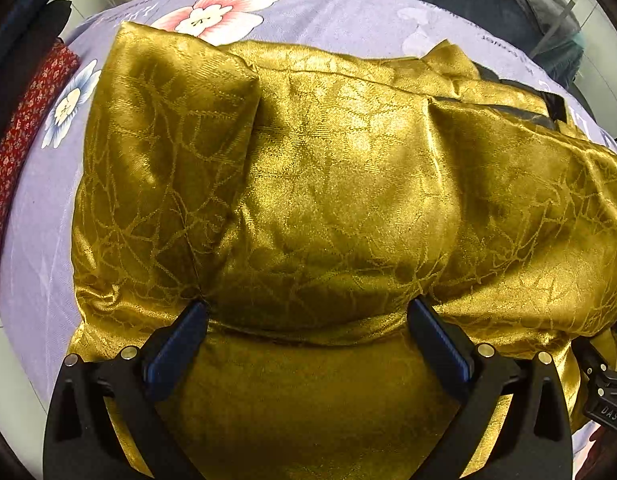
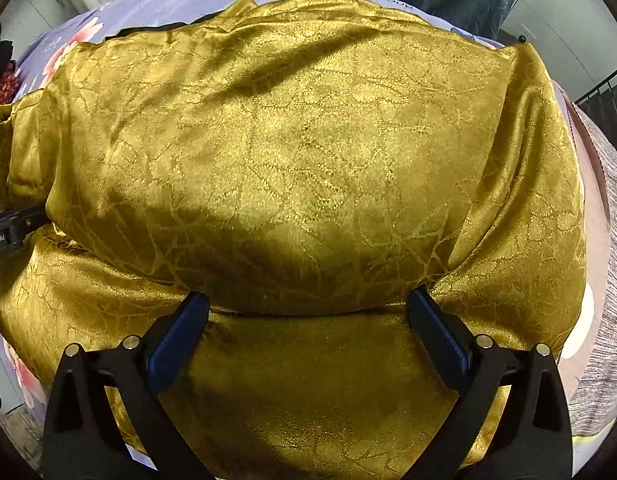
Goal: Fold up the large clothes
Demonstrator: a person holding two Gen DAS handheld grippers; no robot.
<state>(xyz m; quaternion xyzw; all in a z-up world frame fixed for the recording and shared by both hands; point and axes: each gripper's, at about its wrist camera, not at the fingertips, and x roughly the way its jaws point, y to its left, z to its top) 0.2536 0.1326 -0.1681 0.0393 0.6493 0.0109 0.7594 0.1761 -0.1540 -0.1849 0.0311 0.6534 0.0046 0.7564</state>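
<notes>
Left wrist view: left gripper [image 1: 308,312] spread wide, blue pads [image 1: 176,350] resting at a folded edge of the gold garment [image 1: 328,184], nothing pinched between them; same in the right wrist view, right gripper [image 2: 308,306] splayed apart at the near fold of the garment [image 2: 300,160], no cloth clamped.

Garment lying across the lilac floral bedsheet [image 1: 328,8], already doubled over itself, an upper layer ending in a rounded fold just ahead of both sets of fingers, a lower layer running under them toward the camera; dark lining or trim [image 1: 524,114] peeking out at the far right edge; red patterned cloth [image 1: 24,140] off at the left margin, apart from the work.

Probably mid-fold, smoothing or about to regrip; best done by closing both claws on the same layer at matching depth, lifting evenly, keeping the slippery satin taut between hands, avoiding a snag on the lower layer.

Long axis running left to right across the bed, crosswise to both grippers; left end bulkier with a sleeve-like flap [image 1: 168,140] folded in; which end holds the collar, impossible to tell.
</notes>
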